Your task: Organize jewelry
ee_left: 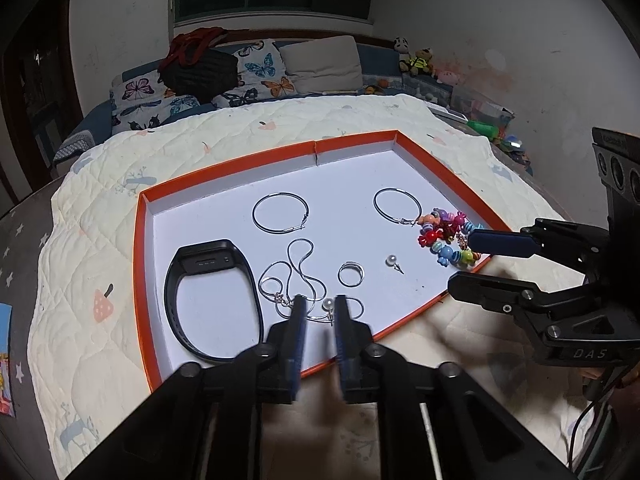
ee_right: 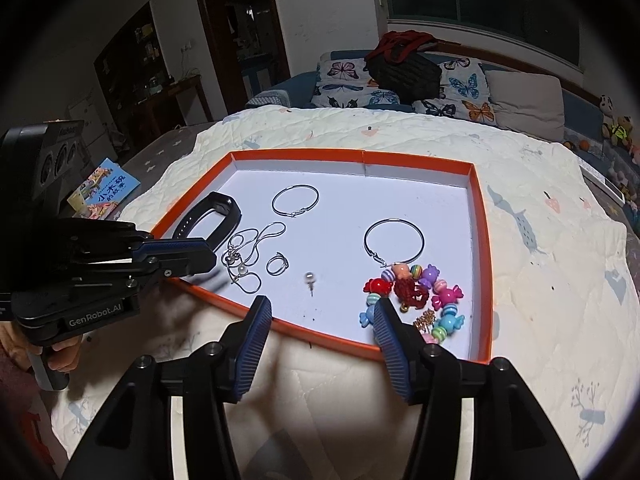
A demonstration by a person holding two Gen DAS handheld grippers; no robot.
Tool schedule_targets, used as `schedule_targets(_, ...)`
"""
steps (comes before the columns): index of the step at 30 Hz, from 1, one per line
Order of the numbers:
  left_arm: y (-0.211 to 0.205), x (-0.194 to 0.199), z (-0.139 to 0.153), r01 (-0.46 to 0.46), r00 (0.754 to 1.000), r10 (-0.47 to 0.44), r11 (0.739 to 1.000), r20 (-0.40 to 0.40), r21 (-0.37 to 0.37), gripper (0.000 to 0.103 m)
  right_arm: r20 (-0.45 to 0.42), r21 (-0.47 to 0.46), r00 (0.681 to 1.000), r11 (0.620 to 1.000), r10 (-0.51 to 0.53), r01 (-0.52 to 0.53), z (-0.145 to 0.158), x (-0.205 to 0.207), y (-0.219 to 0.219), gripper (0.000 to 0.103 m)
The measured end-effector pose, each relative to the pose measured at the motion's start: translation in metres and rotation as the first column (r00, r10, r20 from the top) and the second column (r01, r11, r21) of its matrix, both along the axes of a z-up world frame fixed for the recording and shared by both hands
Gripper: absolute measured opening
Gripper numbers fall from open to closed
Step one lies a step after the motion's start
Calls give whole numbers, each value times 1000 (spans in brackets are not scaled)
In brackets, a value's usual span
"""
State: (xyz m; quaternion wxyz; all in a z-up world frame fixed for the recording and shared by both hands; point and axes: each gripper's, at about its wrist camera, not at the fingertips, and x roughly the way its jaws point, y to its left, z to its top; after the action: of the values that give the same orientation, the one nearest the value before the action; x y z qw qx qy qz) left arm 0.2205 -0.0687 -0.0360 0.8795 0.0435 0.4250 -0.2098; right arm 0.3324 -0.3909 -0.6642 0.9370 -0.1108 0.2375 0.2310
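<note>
Bed (ee_left: 248, 128): covered by a cream quilt (ee_right: 540, 240) with small prints; the orange tray lies on the quilt.
Pillows (ee_left: 256, 72): butterfly-print ones and a grey one, well beyond the tray's far rim, with a dark bag (ee_left: 200, 70) on them.
Tray (ee_left: 138, 240): orange rim, white floor, all the jewelry inside it.
Left tool (ee_left: 320, 304): jaws slightly apart, pressing on nothing; its tips hang over the tray's near edge, with a pearl earring (ee_left: 329, 303) showing in the gap between them.
Right tool (ee_right: 322, 308): jaws wide apart and empty, over the tray's near rim; one finger hides part of the bead bracelet.
Black band (ee_left: 212, 296): inside the tray's left side, lying flat.
Bead bracelet (ee_right: 416, 292): bright candy-like beads in the tray's near right corner.
Hoops: one (ee_left: 281, 213) toward the tray's middle, one (ee_left: 397, 205) to the right, its clasp touching the beads.
Chain (ee_left: 296, 272): silver, looped, beside the band.
Ring (ee_left: 351, 274): near the tray's middle.
Pearl stud (ee_left: 392, 262): alone, between ring and bracelet.
Right view only: a picture book (ee_right: 105, 188) left of the tray, and a hand (ee_right: 64, 354) under the left tool.
Left view only: soft toys (ee_left: 416, 58) far beyond the tray's right corner.
</note>
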Motion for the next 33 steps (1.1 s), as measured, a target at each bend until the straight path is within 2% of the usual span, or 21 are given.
schedule_targets(1, 2, -2, 1, -9, 1000, 9, 1000, 10, -3, 43, 1, 1, 1000, 1000, -1, 1, 0, -1, 0, 65)
schedule_targets(2, 3, -3, 4, -18, 1000, 18, 1000, 26, -8, 58, 4, 3, 1000, 1000, -2, 2, 0, -2, 0, 71)
schedule_targets(3, 5, -6, 7, -25, 999, 26, 1000, 48, -12, 60, 7, 5, 1000, 1000, -3, 3, 0, -3, 1, 73)
schedule_targets(7, 7, -11, 15, -32, 997, 33, 999, 76, -15, 60, 18, 9, 1000, 1000, -11, 11, 1, -7, 0, 74)
schedule_targets(9, 8, -15, 18, -34, 995, 34, 999, 91, -1, 60, 25, 13, 1000, 1000, -11, 11, 0, -11, 0, 83)
schedule_targets(13, 15, -26, 25, -55, 993, 53, 998, 102, 10, 60, 44, 8, 999, 1000, -18, 18, 0, -21, -3, 89)
schedule_targets(15, 19, -30, 27, -70, 993, 69, 998, 96, 7, 60, 45, -2, 999, 1000, -18, 18, -2, -25, -4, 98)
schedule_targets(19, 28, -39, 31, -91, 991, 92, 996, 101, -11, 60, 43, -9, 999, 1000, -17, 18, -5, -33, -9, 98)
schedule_targets(33, 17, -56, 24, -53, 993, 51, 998, 102, 16, 60, -6, -41, 1000, 999, 16, -16, -27, -49, -14, 99)
